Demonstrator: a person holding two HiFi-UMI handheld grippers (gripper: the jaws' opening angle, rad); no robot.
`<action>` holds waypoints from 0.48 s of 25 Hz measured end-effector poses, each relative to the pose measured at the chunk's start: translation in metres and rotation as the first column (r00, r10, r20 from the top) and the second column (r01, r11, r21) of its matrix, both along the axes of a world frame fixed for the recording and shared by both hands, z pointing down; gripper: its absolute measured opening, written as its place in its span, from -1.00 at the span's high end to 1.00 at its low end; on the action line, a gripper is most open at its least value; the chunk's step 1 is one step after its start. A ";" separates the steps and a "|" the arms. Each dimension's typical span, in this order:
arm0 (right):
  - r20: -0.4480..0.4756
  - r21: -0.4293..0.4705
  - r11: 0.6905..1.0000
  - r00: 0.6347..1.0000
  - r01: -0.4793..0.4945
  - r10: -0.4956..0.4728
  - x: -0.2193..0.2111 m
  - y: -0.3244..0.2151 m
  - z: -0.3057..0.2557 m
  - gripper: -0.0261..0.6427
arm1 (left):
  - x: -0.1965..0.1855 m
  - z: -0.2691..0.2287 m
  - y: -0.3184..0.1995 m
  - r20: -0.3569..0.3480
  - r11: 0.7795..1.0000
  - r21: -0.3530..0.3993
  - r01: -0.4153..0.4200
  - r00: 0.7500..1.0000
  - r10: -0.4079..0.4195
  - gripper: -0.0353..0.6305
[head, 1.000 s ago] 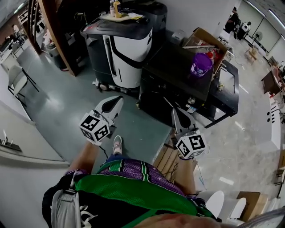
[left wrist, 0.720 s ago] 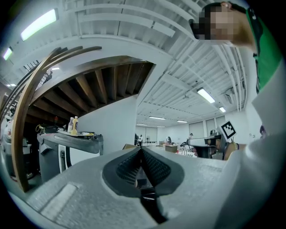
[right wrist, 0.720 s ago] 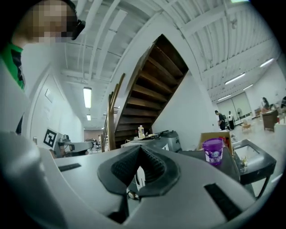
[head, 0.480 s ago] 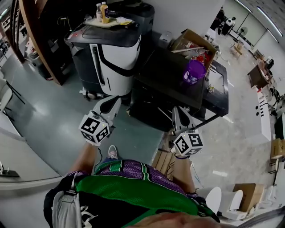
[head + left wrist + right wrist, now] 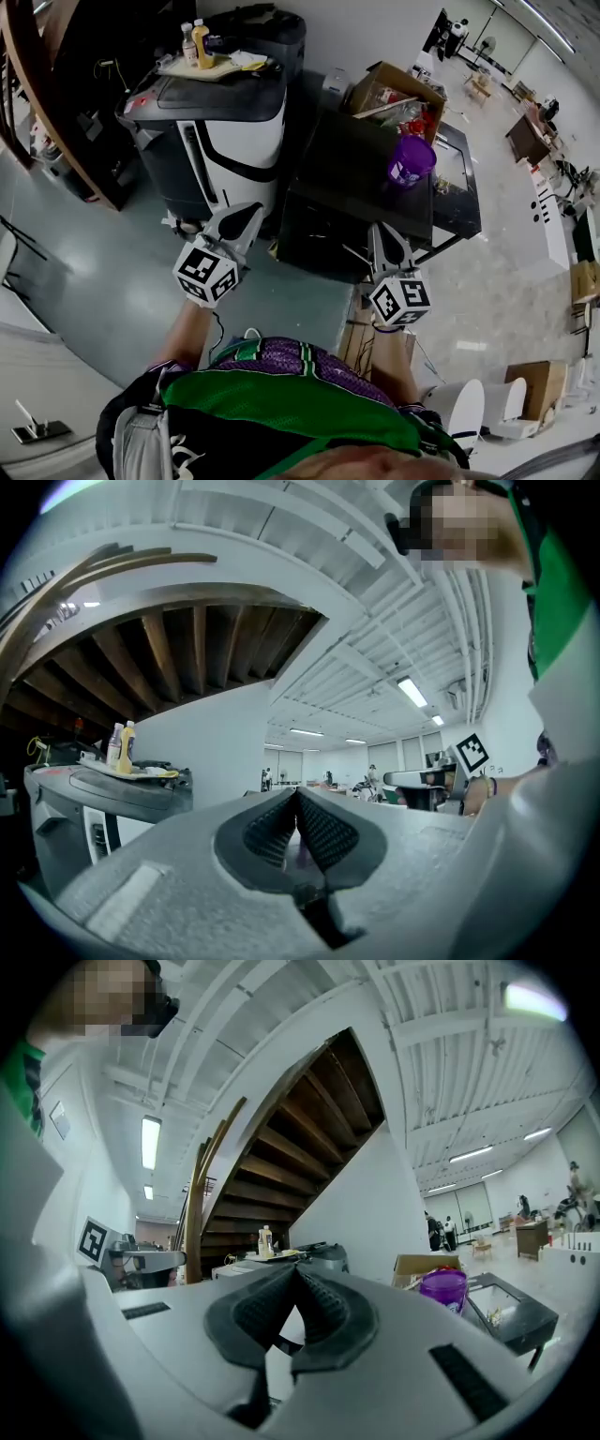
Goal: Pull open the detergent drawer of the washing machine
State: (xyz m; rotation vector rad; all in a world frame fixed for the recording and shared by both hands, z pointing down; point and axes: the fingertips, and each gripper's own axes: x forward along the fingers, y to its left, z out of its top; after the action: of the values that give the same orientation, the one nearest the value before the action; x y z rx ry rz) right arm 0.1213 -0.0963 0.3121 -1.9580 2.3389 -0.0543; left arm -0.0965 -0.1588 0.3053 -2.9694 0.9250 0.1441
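No washing machine or detergent drawer can be made out for certain in any view. In the head view my left gripper [image 5: 246,214] is held out level in front of the person, pointing at a black-and-white machine [image 5: 220,122]. Its jaws are shut with nothing between them, as the left gripper view also shows [image 5: 296,799]. My right gripper [image 5: 382,230] points at the near edge of a black table [image 5: 361,159]. It too is shut and empty [image 5: 294,1274]. Each gripper's marker cube sits just ahead of the person's forearm.
Bottles [image 5: 199,42] on a tray sit on top of the black-and-white machine. A purple bucket [image 5: 411,159] and an open cardboard box [image 5: 394,89] are on the table. A dark wooden staircase [image 5: 37,84] rises at the left. Cardboard [image 5: 361,328] lies on the floor by the right arm.
The person has walked forward: the machine and table now lie closer and lower in the head view, and the shoe has nearly slipped out of sight. Both grippers stayed shut and empty.
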 end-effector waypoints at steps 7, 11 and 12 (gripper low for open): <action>0.005 -0.015 0.996 0.996 -0.087 0.087 -0.021 -0.028 0.007 0.92 | -0.008 -0.002 -0.043 -0.002 0.995 -0.004 -0.104 0.995 0.104 0.84; 0.018 -0.030 0.992 0.993 -0.119 0.120 -0.019 -0.032 0.012 0.92 | -0.001 0.004 -0.056 -0.007 0.990 -0.023 -0.142 0.990 0.142 0.84; 0.016 -0.032 0.992 0.992 -0.123 0.124 -0.017 -0.034 0.012 0.92 | 0.002 0.004 -0.058 -0.009 0.989 -0.026 -0.147 0.989 0.146 0.84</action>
State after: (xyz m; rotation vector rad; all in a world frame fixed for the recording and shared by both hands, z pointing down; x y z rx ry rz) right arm 0.1041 -0.1299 0.3245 -2.1028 2.2132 -0.0997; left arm -0.0941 -0.2164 0.3094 -3.0618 0.7139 0.1467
